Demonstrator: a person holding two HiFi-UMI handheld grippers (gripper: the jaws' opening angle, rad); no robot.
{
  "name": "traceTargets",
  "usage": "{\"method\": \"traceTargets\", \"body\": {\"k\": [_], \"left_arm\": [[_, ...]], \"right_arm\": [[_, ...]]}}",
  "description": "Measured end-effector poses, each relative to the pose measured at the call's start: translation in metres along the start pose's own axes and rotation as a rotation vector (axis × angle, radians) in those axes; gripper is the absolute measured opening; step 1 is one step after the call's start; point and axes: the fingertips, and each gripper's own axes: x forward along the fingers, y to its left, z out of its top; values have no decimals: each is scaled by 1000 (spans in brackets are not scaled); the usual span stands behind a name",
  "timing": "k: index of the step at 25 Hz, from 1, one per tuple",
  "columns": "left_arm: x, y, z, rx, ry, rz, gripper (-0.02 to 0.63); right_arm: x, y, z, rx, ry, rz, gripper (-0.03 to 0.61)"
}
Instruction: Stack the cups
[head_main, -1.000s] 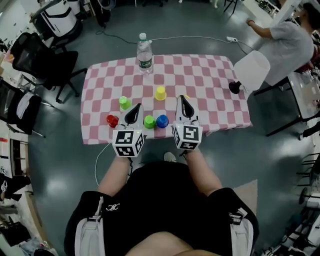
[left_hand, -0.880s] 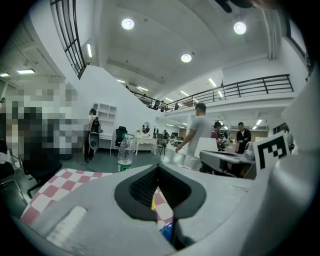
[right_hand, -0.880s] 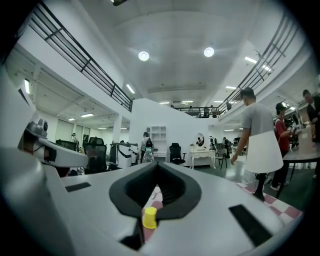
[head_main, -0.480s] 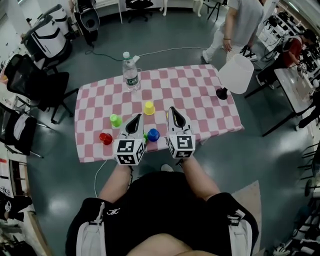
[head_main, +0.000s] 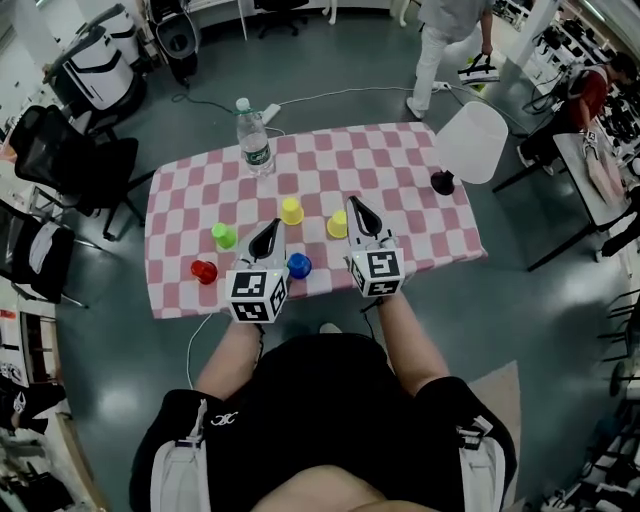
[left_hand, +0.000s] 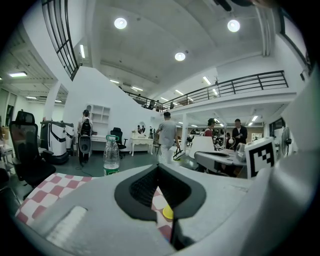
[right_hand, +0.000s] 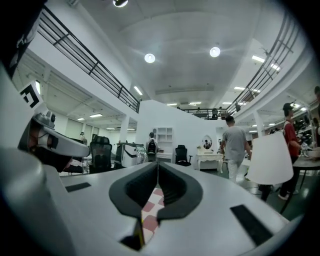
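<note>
Now both tools hang over the near part of the desk (head_main: 400, 170), each clenched on nothing. The left hand-held gripper (head_main: 267, 236) has its jaws pressed tip to tip, and so does the right hand-held gripper (head_main: 358, 210).

The cups all stand singly on the checked cloth. The red cup (head_main: 204, 271) is at the left, with the green cup (head_main: 224, 236) just beyond it. The blue cup (head_main: 298, 265) sits between the two grippers, and the yellow cup (head_main: 291, 211) stands further in.

A second ago the right hand-held gripper covered nearly all of the second yellow cup (head_main: 337, 225). That cup now stands clear, just left of the gripper's tip. Another green cup stood touching the blue one then. It no longer shows, as the left hand-held gripper lies over that spot.

The water bottle (head_main: 251, 136) stands at the far edge and the white lamp (head_main: 470, 143) at the right corner. A person (head_main: 445, 40) now walks past beyond the desk.
</note>
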Motion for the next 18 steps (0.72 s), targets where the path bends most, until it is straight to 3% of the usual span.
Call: {"method": "traceTargets", "body": {"k": [2, 4, 5, 13, 18], "left_arm": [[1, -1, -2, -2, 7, 18, 15], [1, 0, -6, 1, 15, 39, 15], [1, 2, -9, 3, 19, 51, 15], [0, 20, -20, -29, 31, 164, 15], [-4, 24, -29, -40, 49, 229, 15]], "right_arm": [[8, -8, -10, 13, 21, 87, 33], [16, -14, -23, 14, 46, 182, 169], [19, -17, -30, 8, 63, 222, 205], [40, -46, -97, 20, 239, 404, 281], [54, -43, -124, 41, 269, 466, 299]]}}
